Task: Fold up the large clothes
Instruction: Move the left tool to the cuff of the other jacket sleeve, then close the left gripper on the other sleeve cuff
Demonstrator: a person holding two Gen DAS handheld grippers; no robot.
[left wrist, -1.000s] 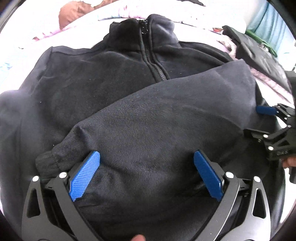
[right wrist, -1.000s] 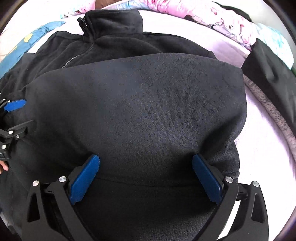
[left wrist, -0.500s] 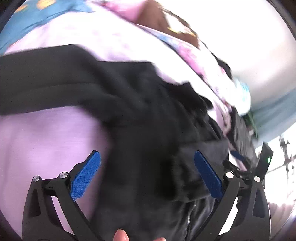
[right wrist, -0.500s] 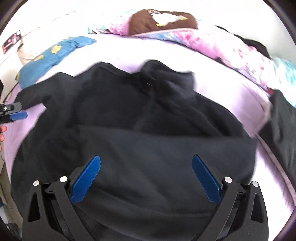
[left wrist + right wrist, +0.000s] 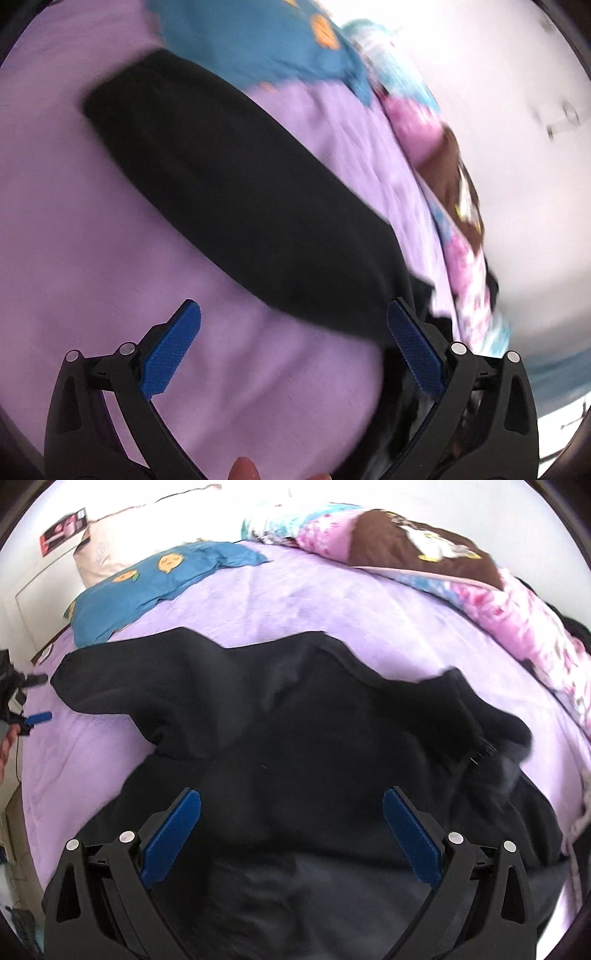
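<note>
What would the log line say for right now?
phase: folding | black jacket spread on purple bedsheet | sleeve stretched out | left gripper open, holding nothing | right gripper open above jacket

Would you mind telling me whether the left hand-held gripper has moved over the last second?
Yes. The left hand-held gripper swung leftward off the jacket body; the outstretched black sleeve and purple bedsheet now fill its view.

Black all over: jacket (image 5: pixel 314 738), one sleeve (image 5: pixel 236 184) included. Plain lilac: bed sheet (image 5: pixel 295 602). Teal blue with small orange-yellow lemon prints: pillow (image 5: pixel 155 579). Pink floral with pale blue patches: quilt (image 5: pixel 517 605). Brown with a white and yellow cartoon figure: cushion (image 5: pixel 406 542). Black frames with bright blue textured pads: left tool (image 5: pixel 291 354) and right tool (image 5: pixel 291 834). White: wall (image 5: pixel 517 110).
</note>
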